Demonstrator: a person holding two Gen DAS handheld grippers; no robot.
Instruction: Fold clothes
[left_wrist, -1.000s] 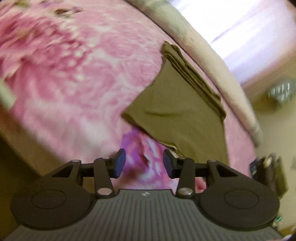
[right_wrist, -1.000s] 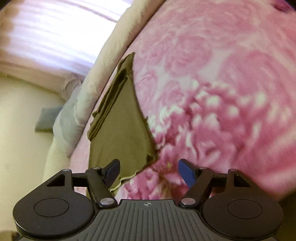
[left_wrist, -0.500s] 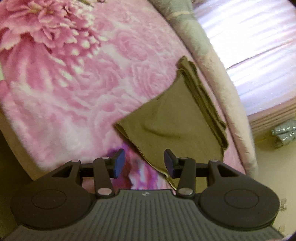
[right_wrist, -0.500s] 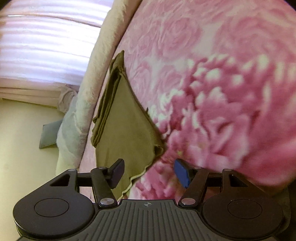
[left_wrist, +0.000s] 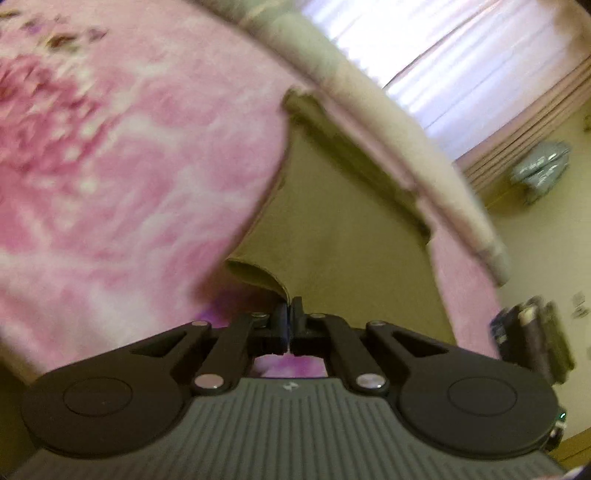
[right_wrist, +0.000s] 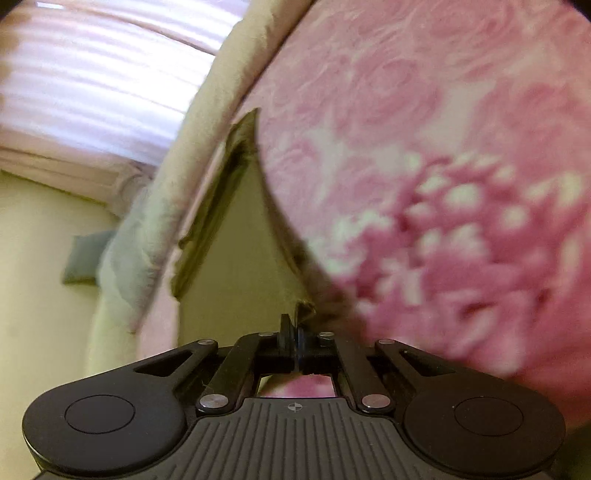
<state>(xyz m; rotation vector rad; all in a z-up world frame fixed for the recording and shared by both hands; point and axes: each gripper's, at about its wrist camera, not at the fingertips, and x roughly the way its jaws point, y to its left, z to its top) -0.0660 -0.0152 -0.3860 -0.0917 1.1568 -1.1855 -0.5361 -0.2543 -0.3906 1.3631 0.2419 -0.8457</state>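
**Both grippers pinched on one olive cloth**

We work over a bed covered by a pink floral blanket (left_wrist: 122, 177), plush and printed with large blooms. Along its far edge runs a pale cream bolster or rolled quilt (left_wrist: 417, 155) (which of the two we cannot tell through the blur). Beyond it hangs a bright, pinkish curtain (right_wrist: 92, 74) above a yellowish floor (right_wrist: 40, 280).

We count one garment: an olive-green cloth (left_wrist: 340, 236), lying on the blanket just beside the bolster, with a thicker folded band along its far side. We count two grippers. Our left gripper (left_wrist: 289, 314) is clamped tight on the cloth's near hem, which curls up at the fingertips. Our right gripper (right_wrist: 294, 328) is likewise closed, nipping a near corner of the same cloth.
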